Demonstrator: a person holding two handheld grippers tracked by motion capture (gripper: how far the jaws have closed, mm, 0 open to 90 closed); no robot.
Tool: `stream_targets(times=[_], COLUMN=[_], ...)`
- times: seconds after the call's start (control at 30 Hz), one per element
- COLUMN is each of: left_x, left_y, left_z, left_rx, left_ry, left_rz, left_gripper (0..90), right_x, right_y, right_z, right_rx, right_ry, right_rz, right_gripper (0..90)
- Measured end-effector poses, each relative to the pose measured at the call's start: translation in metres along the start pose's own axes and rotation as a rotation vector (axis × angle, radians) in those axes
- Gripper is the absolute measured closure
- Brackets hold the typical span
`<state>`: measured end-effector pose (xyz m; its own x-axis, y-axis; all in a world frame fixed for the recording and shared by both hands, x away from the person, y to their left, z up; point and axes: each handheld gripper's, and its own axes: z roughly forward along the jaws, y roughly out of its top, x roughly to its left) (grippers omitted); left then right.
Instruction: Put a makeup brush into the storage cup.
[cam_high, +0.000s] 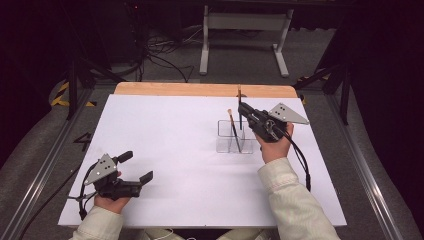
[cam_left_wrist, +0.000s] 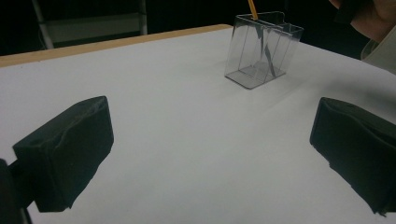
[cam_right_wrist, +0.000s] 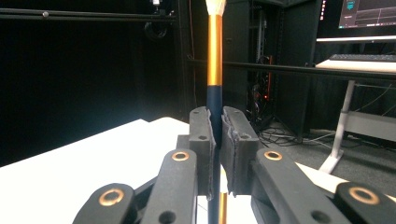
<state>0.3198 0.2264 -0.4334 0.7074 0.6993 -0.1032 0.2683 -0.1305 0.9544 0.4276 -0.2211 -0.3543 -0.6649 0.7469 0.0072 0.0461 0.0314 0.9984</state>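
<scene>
A clear plastic holder (cam_high: 234, 139) (cam_left_wrist: 261, 56) with compartments stands right of centre on the white board (cam_high: 175, 150). One brush (cam_high: 233, 127) (cam_left_wrist: 252, 6) leans inside it, bristles up. My right gripper (cam_high: 242, 108) (cam_right_wrist: 217, 126) hovers over the holder's far side, shut on a second brush (cam_high: 239, 100) (cam_right_wrist: 215, 60). That brush stands upright, dark handle between the pads, gold ferrule and pale bristles above. My left gripper (cam_high: 136, 166) (cam_left_wrist: 210, 154) rests at the board's near left. It is open, with only bare board between its jaws.
A wooden strip (cam_high: 205, 90) borders the board's far edge. Beyond it stand white desk legs (cam_high: 245, 22) and floor cables (cam_high: 160, 52). Metal rails (cam_high: 45, 165) run along both sides of the table. A monitor (cam_right_wrist: 369, 11) glows in the right gripper view.
</scene>
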Motion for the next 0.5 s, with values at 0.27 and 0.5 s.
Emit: stream_targets(times=[0.27, 0.5], left_x=[0.000, 0.000], left_y=[0.000, 0.000], left_z=[0.000, 0.000], left_rx=[-0.002, -0.001], left_ry=[0.001, 0.000], left_rz=[0.001, -0.001], left_gripper=[0.3, 0.4], right_x=[0.000, 0.000], right_y=[-0.005, -0.015], right_z=[0.002, 0.003], right_rx=[0.018, 0.029], right_ry=[-0.001, -0.007], right_rz=[-0.005, 0.007], right_gripper=[83.3, 83.3])
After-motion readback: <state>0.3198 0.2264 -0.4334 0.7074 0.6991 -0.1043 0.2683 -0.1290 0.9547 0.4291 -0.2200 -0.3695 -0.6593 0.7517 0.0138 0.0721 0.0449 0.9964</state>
